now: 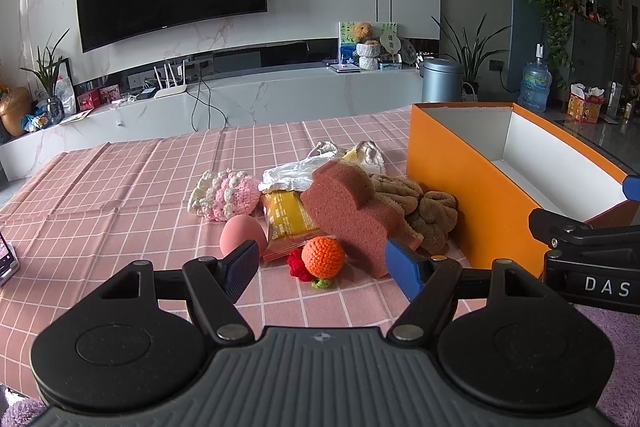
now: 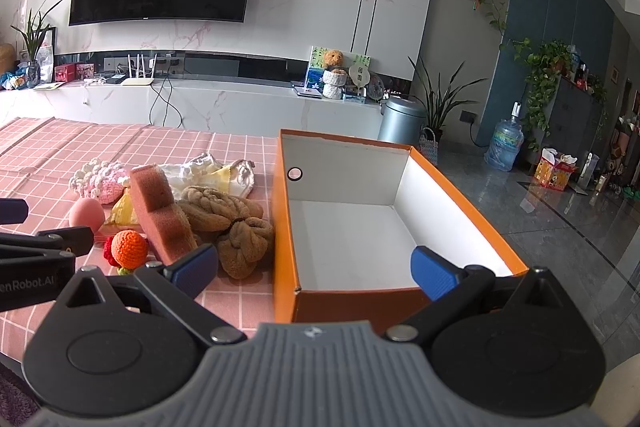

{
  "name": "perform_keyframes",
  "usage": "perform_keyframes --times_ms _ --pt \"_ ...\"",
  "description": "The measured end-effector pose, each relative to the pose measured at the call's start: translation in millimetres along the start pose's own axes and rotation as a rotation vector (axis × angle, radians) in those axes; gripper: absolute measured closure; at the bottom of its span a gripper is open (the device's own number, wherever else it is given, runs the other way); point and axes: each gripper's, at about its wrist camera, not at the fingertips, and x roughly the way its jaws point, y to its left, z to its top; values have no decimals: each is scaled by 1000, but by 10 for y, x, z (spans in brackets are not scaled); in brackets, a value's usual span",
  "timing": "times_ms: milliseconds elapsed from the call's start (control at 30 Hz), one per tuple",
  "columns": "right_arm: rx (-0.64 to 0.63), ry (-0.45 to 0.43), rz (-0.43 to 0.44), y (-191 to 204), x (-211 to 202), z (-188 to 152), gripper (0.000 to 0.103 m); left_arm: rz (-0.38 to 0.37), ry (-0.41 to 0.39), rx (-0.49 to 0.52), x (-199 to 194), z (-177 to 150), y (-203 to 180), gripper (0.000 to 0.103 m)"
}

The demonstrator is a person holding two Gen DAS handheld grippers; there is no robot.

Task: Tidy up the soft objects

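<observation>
Hovering tilted downward, jaws spread and empty: left gripper (image 1: 324, 273) before the soft pile, right gripper (image 2: 316, 267) over the orange box (image 2: 285, 227).

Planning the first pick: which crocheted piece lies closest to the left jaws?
The orange crocheted ball, just ahead between the open jaws; the pink-and-white crocheted piece lies farther back, to the left.

Left gripper (image 1: 326, 269) jaws wide — empty, right gripper (image 2: 316, 269) likewise spread, both angled downward
</observation>
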Motion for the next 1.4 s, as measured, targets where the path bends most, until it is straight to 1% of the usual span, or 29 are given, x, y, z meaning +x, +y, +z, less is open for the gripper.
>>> perform_keyframes --times_ms 1067,1167,1233,1300,1333,1400 --pt "1 11 -2 -22 -12 -7 2 -2 4 -4 0 -1 -1 18" --pt "-7 5 19 -8 -3 11 2 -19 10 -13 9 -4 9 18" --pt "-15 -14 69 -2 0 28 2 -43 13 -29 18 0 42 19" --pt "-24 -54 110 8 -16 45 2 -68 21 -57 33 14 95 23" --pt "-33 -76 118 19 -24 57 2 -80 26 -71 44 22 122 26" --pt "-56 -110 143 51 -23 101 3 -95 40 -94 75 42 173 29"
